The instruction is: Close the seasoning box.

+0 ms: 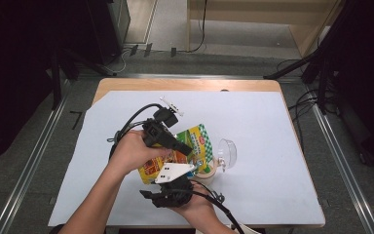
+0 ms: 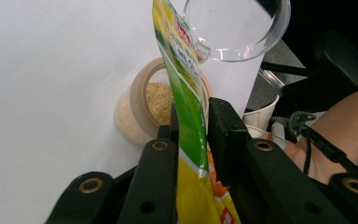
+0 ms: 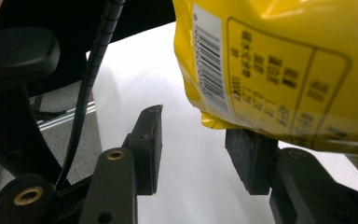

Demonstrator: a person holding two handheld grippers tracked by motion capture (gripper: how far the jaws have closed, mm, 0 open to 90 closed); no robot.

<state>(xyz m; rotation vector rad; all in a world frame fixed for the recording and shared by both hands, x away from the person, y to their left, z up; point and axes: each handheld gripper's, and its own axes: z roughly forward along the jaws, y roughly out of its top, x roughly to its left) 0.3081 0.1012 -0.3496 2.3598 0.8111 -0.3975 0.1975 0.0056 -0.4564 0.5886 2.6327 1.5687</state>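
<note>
A yellow and green printed pouch (image 1: 198, 140) hangs tilted over an open round jar (image 1: 208, 171) of beige granules (image 2: 160, 100). My left gripper (image 1: 189, 150) is shut on the pouch (image 2: 189, 116), which stands edge-on between its two black jaws with its top leaning over the jar's mouth (image 2: 142, 91). In the right gripper view the pouch's yellow back (image 3: 284, 70), with a barcode, hangs just above the right-hand jaw. My right gripper (image 3: 200, 149) stands open under the pouch's bottom corner, with nothing between its pads. In the high view it sits near the table's front edge, under its grey plate (image 1: 174, 172).
A clear plastic lid (image 1: 227, 152) lies just right of the jar, also seen as the lid (image 2: 237, 28) beyond the pouch. A white sheet (image 1: 272, 146) covers the wooden table. A white paper cup (image 2: 261, 115) stands near the person's right forearm. Cables trail from both grippers.
</note>
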